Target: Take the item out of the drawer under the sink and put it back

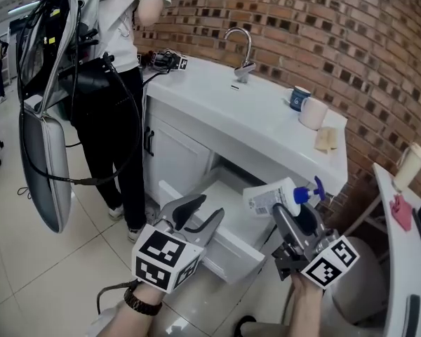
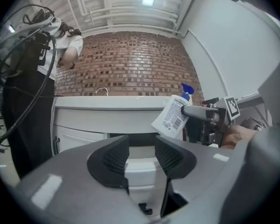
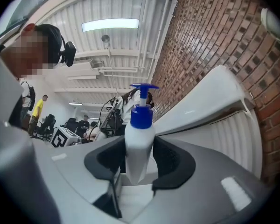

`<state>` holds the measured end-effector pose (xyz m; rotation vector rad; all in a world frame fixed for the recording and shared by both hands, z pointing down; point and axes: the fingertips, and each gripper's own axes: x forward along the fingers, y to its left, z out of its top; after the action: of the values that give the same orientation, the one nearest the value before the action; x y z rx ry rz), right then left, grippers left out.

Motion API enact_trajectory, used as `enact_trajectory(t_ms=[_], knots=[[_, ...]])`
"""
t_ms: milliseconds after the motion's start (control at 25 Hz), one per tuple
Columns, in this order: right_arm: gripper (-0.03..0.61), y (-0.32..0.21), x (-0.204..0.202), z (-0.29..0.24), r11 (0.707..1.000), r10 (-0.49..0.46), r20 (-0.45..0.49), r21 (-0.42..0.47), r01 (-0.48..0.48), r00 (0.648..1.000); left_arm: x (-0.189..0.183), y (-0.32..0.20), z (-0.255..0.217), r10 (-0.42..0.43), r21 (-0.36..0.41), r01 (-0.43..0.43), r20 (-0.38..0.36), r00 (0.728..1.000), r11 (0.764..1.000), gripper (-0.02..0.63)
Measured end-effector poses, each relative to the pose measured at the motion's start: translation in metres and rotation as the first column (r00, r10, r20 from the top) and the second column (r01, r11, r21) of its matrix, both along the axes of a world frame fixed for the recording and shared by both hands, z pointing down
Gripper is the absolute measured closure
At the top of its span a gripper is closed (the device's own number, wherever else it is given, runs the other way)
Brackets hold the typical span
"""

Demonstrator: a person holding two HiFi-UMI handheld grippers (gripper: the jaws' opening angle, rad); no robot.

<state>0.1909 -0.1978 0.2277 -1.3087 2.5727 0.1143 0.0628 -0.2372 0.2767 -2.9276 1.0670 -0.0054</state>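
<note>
A white pump bottle (image 1: 269, 197) with a blue top hangs tilted over the open white drawer (image 1: 228, 243) under the sink counter (image 1: 210, 97). My right gripper (image 1: 289, 213) is shut on the bottle's body; in the right gripper view the bottle (image 3: 139, 141) stands upright between the pads of that gripper (image 3: 139, 161). My left gripper (image 1: 197, 214) is open and empty, low by the drawer's left front corner. In the left gripper view the drawer front shows through the gap of the left gripper (image 2: 139, 156), with the bottle (image 2: 170, 116) up to the right.
A person (image 1: 116, 62) stands at the counter's left end beside a shut cabinet door (image 1: 172, 156). A faucet (image 1: 240, 48), a blue mug (image 1: 298, 98), a white cup (image 1: 313, 114) and a cloth (image 1: 327, 140) are on the counter. Brick wall behind.
</note>
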Motion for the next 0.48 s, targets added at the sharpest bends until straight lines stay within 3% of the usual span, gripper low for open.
enact_trajectory(t_ms=[200,480], knots=[[0.391,-0.005,-0.002,0.009,0.999,0.011,-0.026,-0.032,-0.012,1.0,-0.012,-0.004,-0.011,-0.026,-0.037,0.022,-0.135,0.99,0.999,0.454],[0.391,-0.035,-0.017,0.037,0.992,0.023,-0.202,-0.117,-0.047,0.979,-0.009,-0.008,0.003,0.006,-0.148,-0.032,-0.177,0.984,0.988,0.453]])
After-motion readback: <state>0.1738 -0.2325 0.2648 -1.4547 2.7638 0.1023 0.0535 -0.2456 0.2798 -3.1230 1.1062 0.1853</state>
